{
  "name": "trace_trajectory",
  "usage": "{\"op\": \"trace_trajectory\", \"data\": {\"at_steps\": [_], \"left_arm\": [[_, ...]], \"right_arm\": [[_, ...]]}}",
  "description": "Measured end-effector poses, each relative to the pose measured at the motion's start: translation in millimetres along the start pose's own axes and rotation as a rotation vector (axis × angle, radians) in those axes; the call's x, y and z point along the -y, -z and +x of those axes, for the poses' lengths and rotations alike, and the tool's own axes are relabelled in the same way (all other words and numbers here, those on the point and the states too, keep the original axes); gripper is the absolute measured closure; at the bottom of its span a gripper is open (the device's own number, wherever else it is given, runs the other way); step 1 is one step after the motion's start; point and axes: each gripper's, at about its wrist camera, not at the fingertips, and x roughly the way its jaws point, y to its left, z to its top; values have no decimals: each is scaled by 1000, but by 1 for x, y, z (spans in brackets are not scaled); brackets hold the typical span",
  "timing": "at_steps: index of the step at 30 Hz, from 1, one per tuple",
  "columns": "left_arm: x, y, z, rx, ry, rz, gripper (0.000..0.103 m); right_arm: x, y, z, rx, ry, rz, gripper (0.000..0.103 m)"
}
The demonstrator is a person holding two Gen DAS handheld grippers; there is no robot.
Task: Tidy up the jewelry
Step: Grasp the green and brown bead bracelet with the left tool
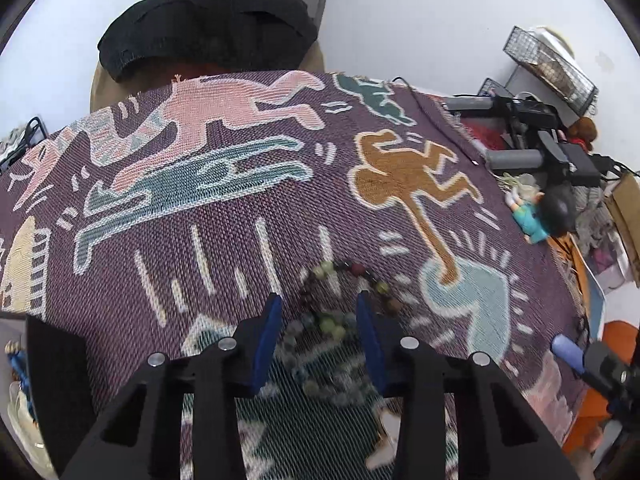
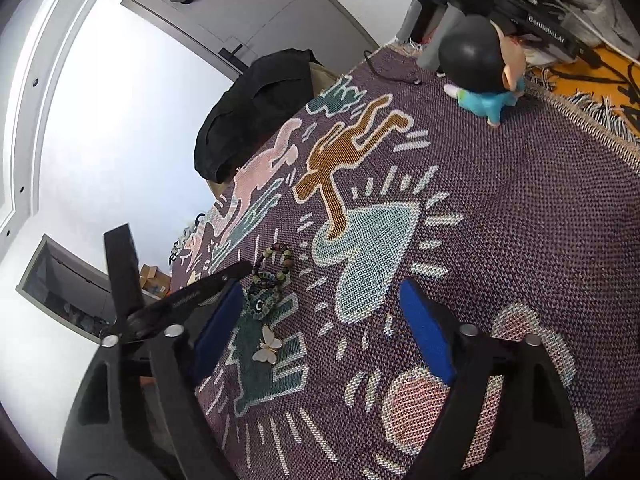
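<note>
A multicoloured bead bracelet [image 1: 352,280] lies on the patterned purple cloth [image 1: 256,208], with a grey-green bead bracelet [image 1: 320,364] just below it. My left gripper [image 1: 318,308] is open, its blue pads on either side of the bracelets, low over them. In the right wrist view the bracelets [image 2: 272,272] lie at the left, with a white butterfly hair clip [image 2: 267,346] nearer me. My right gripper [image 2: 320,320] is open and empty above the cloth [image 2: 520,220], to the right of the clip. The left gripper's black body [image 2: 176,300] shows beside the bracelets.
A cartoon figurine with a black head and teal clothes [image 2: 480,68] stands on the cloth's far right; it also shows in the left wrist view [image 1: 540,216]. A black bag [image 1: 208,28] sits at the far edge. Black equipment and cables [image 1: 540,136] crowd the right side.
</note>
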Motion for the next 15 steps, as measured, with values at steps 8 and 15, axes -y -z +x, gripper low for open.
{"op": "trace_trajectory", "data": {"at_steps": [8,15], "left_arm": [[-6,-6,25,-51,-25,-43,97],[-13,-1,3,-14,22,-54,98]], "right_arm": [[-10,0,29,-61,21,-34,47],[-38,4,69,-153,33,-106,58]]}}
